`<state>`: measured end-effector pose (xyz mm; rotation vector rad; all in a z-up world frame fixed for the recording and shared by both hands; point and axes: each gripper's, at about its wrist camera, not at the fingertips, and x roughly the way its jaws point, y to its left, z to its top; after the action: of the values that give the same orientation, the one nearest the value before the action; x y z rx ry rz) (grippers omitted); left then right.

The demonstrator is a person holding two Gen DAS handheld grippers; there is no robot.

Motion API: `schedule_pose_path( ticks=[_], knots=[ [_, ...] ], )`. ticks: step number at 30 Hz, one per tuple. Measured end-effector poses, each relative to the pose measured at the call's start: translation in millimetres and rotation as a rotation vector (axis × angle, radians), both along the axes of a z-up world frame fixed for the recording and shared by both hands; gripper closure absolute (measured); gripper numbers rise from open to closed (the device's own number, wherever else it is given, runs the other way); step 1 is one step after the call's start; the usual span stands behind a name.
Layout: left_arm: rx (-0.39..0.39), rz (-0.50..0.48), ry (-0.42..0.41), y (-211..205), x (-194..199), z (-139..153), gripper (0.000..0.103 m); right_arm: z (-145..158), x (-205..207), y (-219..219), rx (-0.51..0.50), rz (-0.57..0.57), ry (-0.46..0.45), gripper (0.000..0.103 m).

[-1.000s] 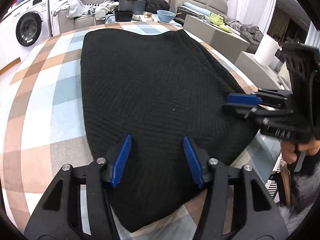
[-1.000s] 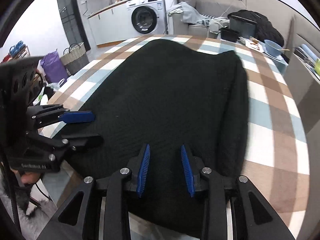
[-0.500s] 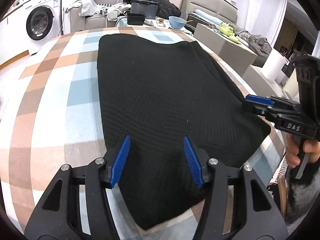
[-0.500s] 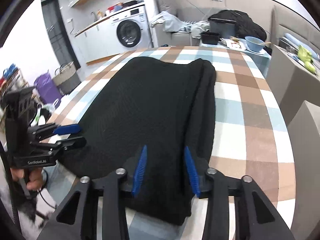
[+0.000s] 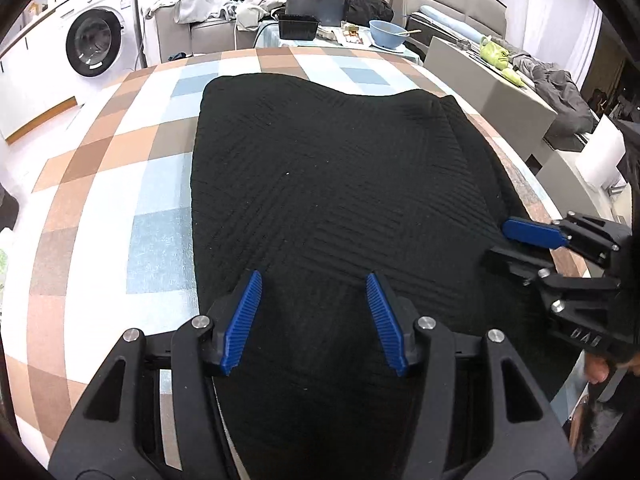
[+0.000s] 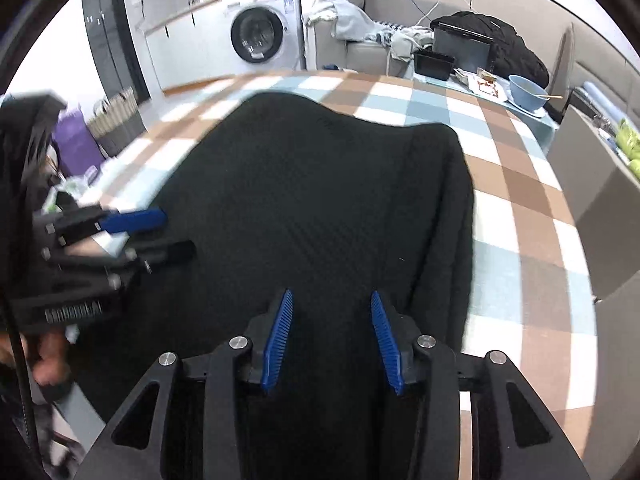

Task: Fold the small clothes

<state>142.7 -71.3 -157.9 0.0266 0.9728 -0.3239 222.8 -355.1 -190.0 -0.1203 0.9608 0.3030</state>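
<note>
The black knit garment [image 5: 340, 208] lies flat on the checked worktop [image 5: 120, 184]. Judged soft, limp and light: grip it at the near hem corners. Left tool [image 5: 312, 312] and right tool [image 6: 331, 336] hover above it, jaws apart, empty.

One black garment [image 5: 340, 208], two grippers, one washing machine [image 5: 94, 46], one blue bowl [image 5: 386, 34].

Bare checked tablecloth [image 5: 152, 248] flanking black garment [image 5: 340, 200]
</note>
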Motion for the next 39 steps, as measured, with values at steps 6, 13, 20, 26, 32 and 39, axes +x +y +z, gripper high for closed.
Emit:
schedule_pose_path(
  ticks=[6, 13, 20, 26, 32, 39],
  knots=[
    [0.028, -0.008, -0.017, -1, 0, 7, 0.05, 7, -6, -35, 0.058, -0.059, 0.003, 0.06],
    [-0.047, -0.022, -0.018, -4, 28, 17, 0.05, 22, 17, -10, 0.072, 0.001, -0.025, 0.058],
    [-0.05, -0.004, 0.031, 7, 52, -2, 0.048, 0, 54, -1, -0.014, -0.006, 0.029, 0.058],
    [-0.003, 0.06, 0.007, 32, 33, 4, 0.048, -2, 34, -46, 0.066, -0.05, 0.05, 0.053],
    [-0.051, 0.084, 0.03, 54, -2, 2, 0.048, 2, 5, -74, 0.26, -0.11, 0.109, 0.041],
    [-0.094, 0.082, 0.085, 57, -41, -10, 0.045, -9, -25, -74, 0.338, -0.111, 0.179, 0.037]
  ],
)
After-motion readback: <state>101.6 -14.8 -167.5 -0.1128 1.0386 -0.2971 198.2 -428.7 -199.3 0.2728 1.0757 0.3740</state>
